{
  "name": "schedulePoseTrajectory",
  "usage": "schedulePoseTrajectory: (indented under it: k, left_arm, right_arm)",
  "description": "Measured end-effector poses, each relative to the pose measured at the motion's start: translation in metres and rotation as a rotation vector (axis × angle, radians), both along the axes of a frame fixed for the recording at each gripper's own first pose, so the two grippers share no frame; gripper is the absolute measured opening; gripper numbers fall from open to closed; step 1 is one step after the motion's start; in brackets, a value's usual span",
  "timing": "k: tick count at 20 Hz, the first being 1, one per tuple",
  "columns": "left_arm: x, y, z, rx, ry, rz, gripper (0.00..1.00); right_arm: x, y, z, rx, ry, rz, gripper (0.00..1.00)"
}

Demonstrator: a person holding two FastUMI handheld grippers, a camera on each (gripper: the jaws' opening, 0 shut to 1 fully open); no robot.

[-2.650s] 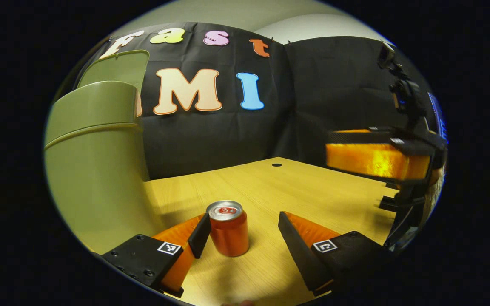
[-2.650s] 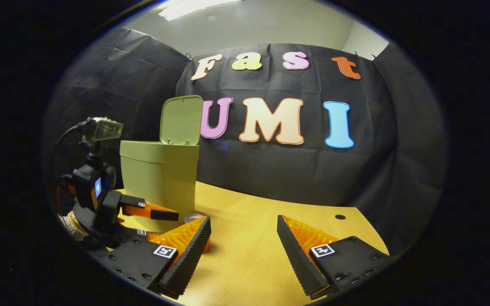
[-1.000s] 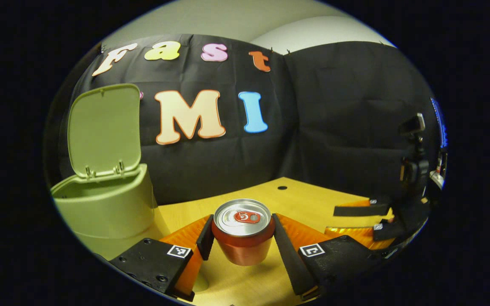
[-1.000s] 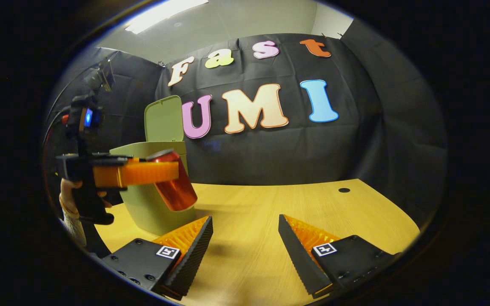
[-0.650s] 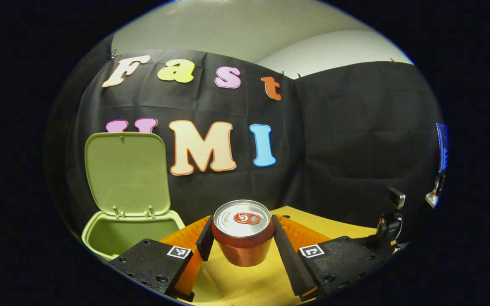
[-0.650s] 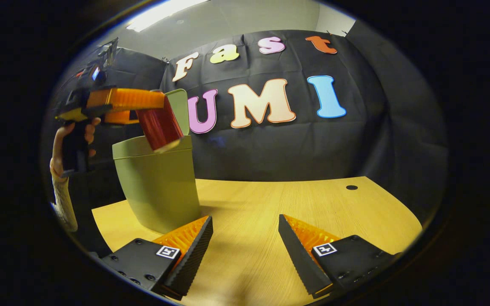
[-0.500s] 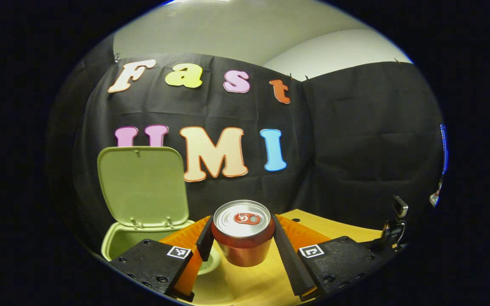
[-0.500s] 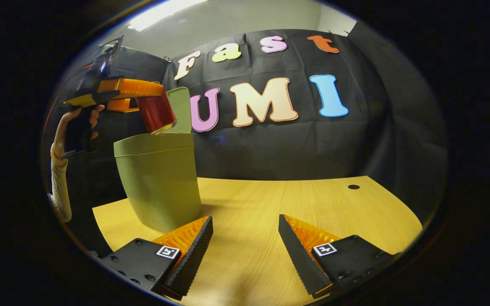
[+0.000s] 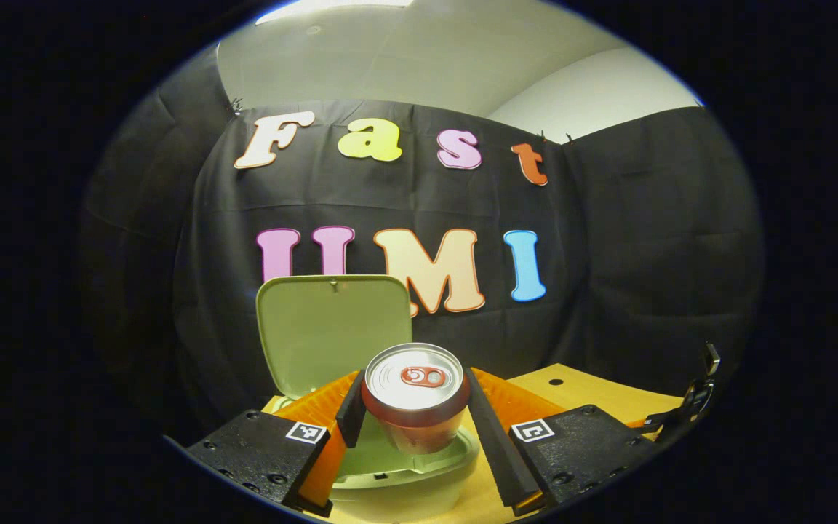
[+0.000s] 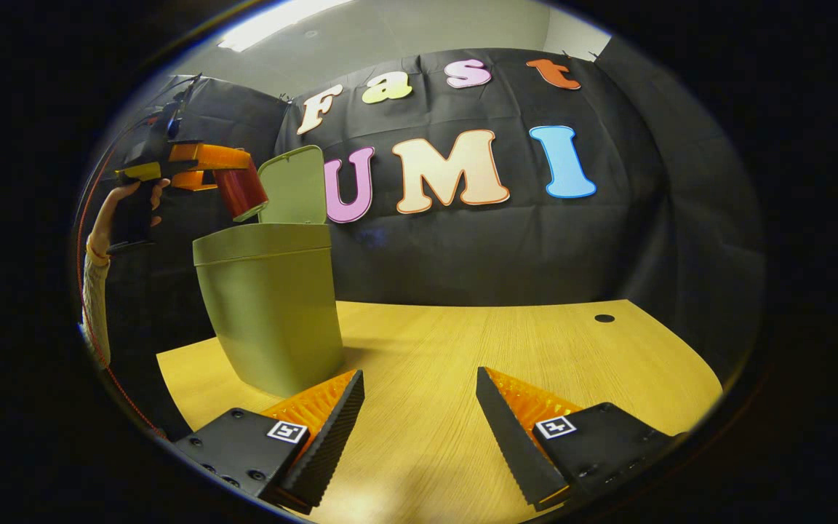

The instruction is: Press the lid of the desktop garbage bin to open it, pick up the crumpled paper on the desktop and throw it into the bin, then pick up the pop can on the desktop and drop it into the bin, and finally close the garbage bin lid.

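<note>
A red pop can (image 9: pixel 413 375) with a silver top sits upright between my left gripper's (image 9: pixel 413 409) fingers, which are shut on its sides. Directly below it is the open mouth of the green garbage bin (image 9: pixel 397 477), with the lid (image 9: pixel 328 331) standing upright behind. In the right gripper view the same can (image 10: pixel 243 193) hangs tilted above the bin's rim (image 10: pixel 262 244), held by the left gripper (image 10: pixel 224 169) in a person's hand (image 10: pixel 124 207). My right gripper (image 10: pixel 419 415) stands open low over the wooden table (image 10: pixel 499 342), holding nothing.
The bin (image 10: pixel 270 313) stands at the table's left part, close to my right gripper's left finger. A small round hole (image 10: pixel 604 318) marks the table's far right. Black cloth walls close the back and sides. The other gripper (image 9: pixel 681 415) shows at the far right edge.
My left gripper has carried the can sideways from beside the bin to over its open mouth. The right gripper has barely moved.
</note>
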State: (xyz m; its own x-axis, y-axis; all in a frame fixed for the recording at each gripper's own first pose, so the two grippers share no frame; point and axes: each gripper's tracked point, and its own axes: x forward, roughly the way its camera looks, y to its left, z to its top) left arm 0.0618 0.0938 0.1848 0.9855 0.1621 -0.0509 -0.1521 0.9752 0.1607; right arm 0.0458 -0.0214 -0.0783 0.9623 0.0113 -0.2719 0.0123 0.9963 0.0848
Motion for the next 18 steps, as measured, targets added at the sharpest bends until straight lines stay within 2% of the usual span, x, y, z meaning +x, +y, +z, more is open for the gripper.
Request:
schedulePoseTrajectory:
  k: [9,15,18]
  left_arm:
    - [0.013,0.047,-0.030,-0.016,0.096,0.094,0.78]
    - [0.021,0.046,0.000,-0.022,0.089,0.112,0.90]
    - [0.028,0.042,0.033,-0.003,0.064,0.117,0.92]
  right_arm:
    - [0.001,0.001,-0.001,-0.002,0.001,0.012,0.98]
    - [-0.002,-0.008,-0.001,-0.007,0.003,-0.006,0.98]
    - [-0.004,-0.014,0.000,-0.009,0.005,-0.014,0.98]
